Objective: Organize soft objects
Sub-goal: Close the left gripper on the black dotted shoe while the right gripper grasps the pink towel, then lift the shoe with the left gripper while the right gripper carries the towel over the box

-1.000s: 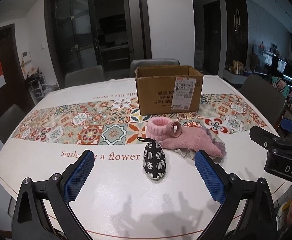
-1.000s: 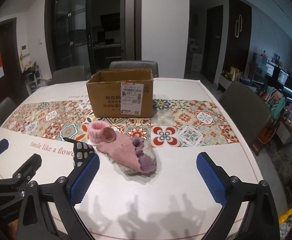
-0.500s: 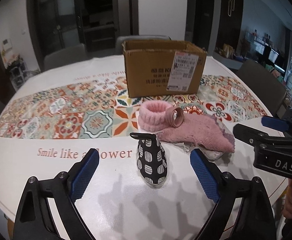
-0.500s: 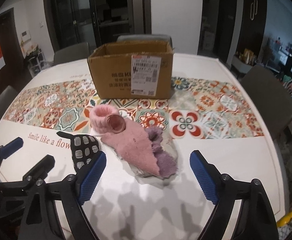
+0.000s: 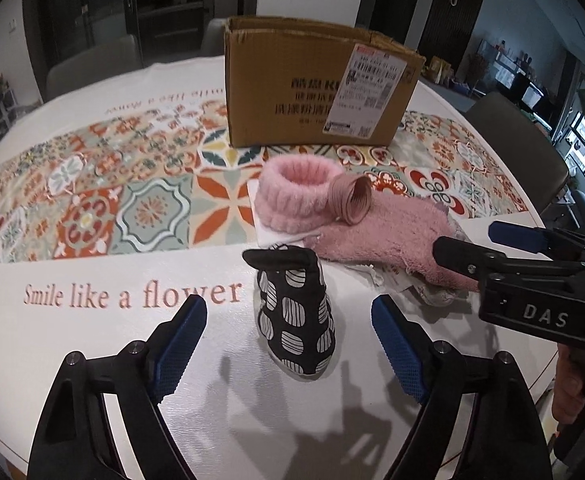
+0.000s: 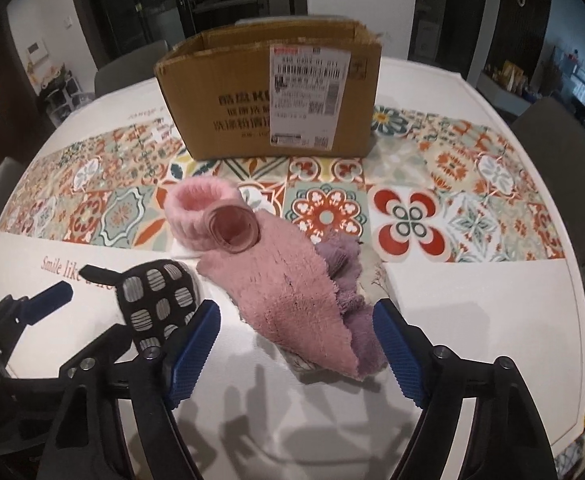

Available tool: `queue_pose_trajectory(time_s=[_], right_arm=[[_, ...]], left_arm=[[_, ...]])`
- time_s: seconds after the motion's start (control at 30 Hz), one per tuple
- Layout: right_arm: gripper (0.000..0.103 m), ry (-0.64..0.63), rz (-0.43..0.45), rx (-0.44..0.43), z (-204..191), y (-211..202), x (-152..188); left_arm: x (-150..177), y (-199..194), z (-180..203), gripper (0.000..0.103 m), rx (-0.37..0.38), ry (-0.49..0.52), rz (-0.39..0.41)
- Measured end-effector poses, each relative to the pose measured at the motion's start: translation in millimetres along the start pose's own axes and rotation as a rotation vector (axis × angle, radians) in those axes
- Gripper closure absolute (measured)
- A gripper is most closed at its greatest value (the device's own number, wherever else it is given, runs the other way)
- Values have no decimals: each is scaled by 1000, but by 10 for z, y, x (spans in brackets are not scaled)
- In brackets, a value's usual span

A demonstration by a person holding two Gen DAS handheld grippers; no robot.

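A black pouch with white striped patches stands on the white table, just ahead of my open, empty left gripper. Right of it lies a pink fuzzy cloth over a purple cloth. A pink fluffy band and a roll of pink ribbon sit at its far end. My right gripper is open and empty, its jaws either side of the pink cloth's near end. An open cardboard box stands behind.
The round table has a patterned tile runner across its middle and the print "Smile like a flower". Grey chairs ring the table. The right gripper's body shows at the right of the left wrist view.
Both grippers have moved forward and down toward the soft things. The pouch and the pink cloth now lie close ahead of the jaws. Nothing on the table has moved.
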State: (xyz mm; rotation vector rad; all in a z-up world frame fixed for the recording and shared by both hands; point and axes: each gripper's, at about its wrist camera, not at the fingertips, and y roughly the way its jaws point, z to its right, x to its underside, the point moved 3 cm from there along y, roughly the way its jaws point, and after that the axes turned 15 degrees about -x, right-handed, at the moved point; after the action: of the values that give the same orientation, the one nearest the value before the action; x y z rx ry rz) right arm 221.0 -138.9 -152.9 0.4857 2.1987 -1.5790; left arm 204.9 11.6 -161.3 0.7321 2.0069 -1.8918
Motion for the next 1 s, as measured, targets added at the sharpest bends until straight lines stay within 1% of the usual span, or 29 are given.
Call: queue_pose_trajectory(time_s=[0.17,0.3,0.33,0.37,0.4,0.5,0.53,0.6,0.63,0.67,0.7,0.8,0.87,1.0], right_arm=[[27,-26,-56,-8,51,183,-57],[30,-37,-90,-36,100,300,-105],[31,-44,-97,-40,102,321,-110],[32,-47,-102,-42,106,343,-112],[35,-46,-109,-46,124,368,-115],[42,-24,-132,-75,189,440,-120],[43,-18,-139,-83,206,461,-120],[48,-11,-145,-96,230,484,-116],[50,-11,-146,-103,241,489,-116],[55,-13,-146,-105,250,493,-117],[62,-12,-146,-108,258,495,-117],[74,-5,-148,-134,268,484,-117],[79,-3,-144,-147,265,462,-114],[85,6,-140,-178,257,415,-100]], left_arm=[[10,104,22,22,-13,-27,-42],[-5,168,52,22,-23,-57,-62],[-11,188,65,25,-27,-63,-69],[-12,208,71,28,-31,-69,-76],[-16,231,79,29,-32,-75,-84],[-26,268,117,33,-31,-82,-96],[-27,276,130,37,-32,-83,-99],[-28,296,154,41,-34,-85,-105],[-29,308,167,45,-33,-85,-110],[-26,313,177,49,-29,-86,-115],[-28,319,186,51,-26,-86,-119],[-23,320,204,61,-26,-85,-119],[-20,320,215,74,-29,-81,-116],[-16,307,240,78,-13,-80,-111]])
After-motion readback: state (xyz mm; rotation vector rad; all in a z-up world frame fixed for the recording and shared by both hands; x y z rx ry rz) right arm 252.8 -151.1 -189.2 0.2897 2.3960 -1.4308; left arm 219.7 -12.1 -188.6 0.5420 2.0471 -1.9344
